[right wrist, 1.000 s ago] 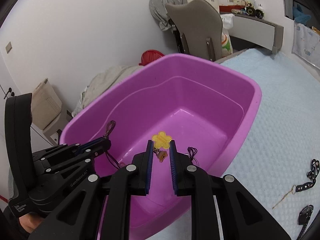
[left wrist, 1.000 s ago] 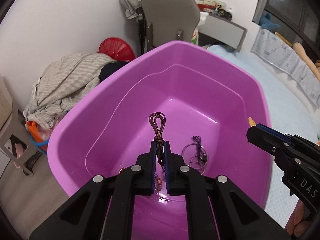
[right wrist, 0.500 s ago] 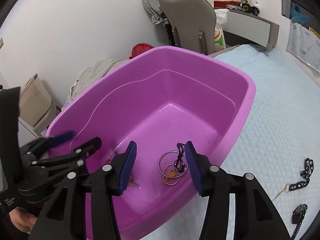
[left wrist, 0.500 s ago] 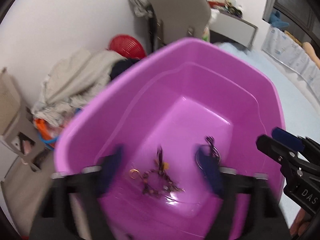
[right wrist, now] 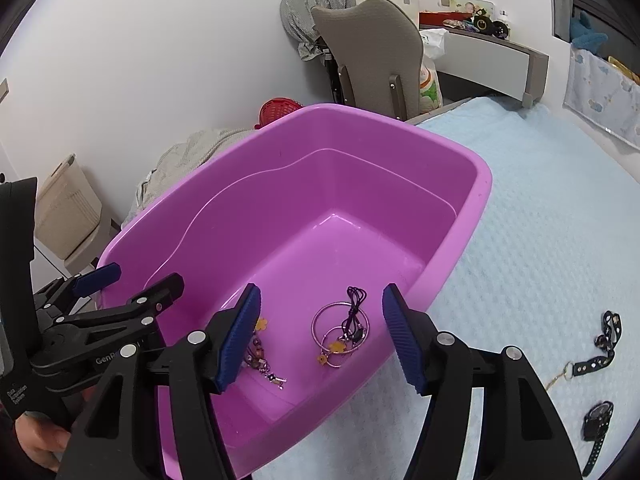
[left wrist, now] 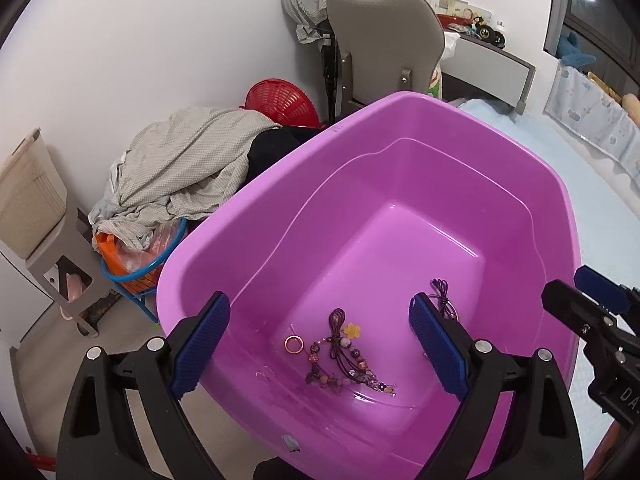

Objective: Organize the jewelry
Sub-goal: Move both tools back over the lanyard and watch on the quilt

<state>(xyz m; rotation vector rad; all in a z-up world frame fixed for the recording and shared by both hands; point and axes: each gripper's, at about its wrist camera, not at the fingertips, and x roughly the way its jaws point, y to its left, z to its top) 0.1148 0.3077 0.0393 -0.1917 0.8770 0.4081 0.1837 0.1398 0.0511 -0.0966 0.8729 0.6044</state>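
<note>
A purple plastic tub (left wrist: 400, 184) (right wrist: 460, 264) sits on a pale blue bedspread (right wrist: 540, 240). On its floor lie a beaded cord bracelet with a yellow flower (left wrist: 344, 354) (right wrist: 260, 356), a small copper ring (left wrist: 294, 345) and a silver hoop bangle with a dark cord and orange flower charms (right wrist: 340, 332). My left gripper (left wrist: 320, 344) is open and empty above the tub's near end. My right gripper (right wrist: 320, 336) is open and empty above the hoop bangle.
On the bedspread right of the tub lie a black strap keychain (right wrist: 600, 344) and a black wristwatch (right wrist: 598, 420). Beyond the tub are a pile of clothes (left wrist: 180, 168), a red basket (left wrist: 280, 100), a grey chair (left wrist: 384, 32) and a beige stand (left wrist: 36, 216).
Both grippers opened. The left one dropped the beaded cord bracelet and the right one dropped the flower charm piece; both now lie on the tub floor.
</note>
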